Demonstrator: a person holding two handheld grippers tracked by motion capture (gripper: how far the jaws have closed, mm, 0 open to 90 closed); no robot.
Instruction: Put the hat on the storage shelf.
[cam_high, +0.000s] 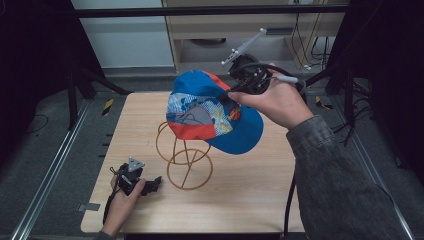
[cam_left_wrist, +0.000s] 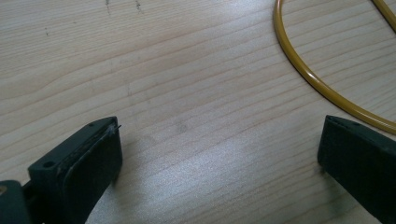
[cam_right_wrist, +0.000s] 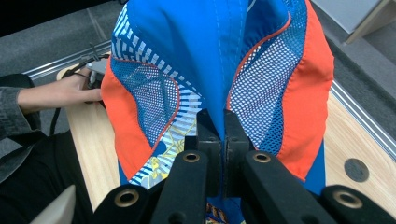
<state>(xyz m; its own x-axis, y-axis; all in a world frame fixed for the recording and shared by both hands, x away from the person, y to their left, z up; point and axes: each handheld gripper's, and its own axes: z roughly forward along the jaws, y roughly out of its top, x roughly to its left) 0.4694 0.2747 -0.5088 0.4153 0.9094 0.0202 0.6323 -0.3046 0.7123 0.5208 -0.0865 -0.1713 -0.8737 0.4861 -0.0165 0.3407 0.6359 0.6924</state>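
A blue, orange and patterned cap (cam_high: 212, 112) hangs in the air over the yellow wire stand (cam_high: 184, 159) in the high view. My right gripper (cam_high: 231, 95) is shut on the cap's fabric, pinching a fold of the blue crown (cam_right_wrist: 219, 70) between its closed jaws. The cap's lower edge covers the top of the stand; whether they touch I cannot tell. My left gripper (cam_high: 156, 183) rests on the table near the front left, just left of the stand's base ring (cam_left_wrist: 322, 84). Its jaws stand wide open with bare wood between them.
The wooden table (cam_high: 250, 190) has its front edge close to my left hand. Dark metal frame posts (cam_high: 75, 85) flank the table, and rails run along the floor at the left. A shelf unit with cables (cam_high: 310, 45) stands behind.
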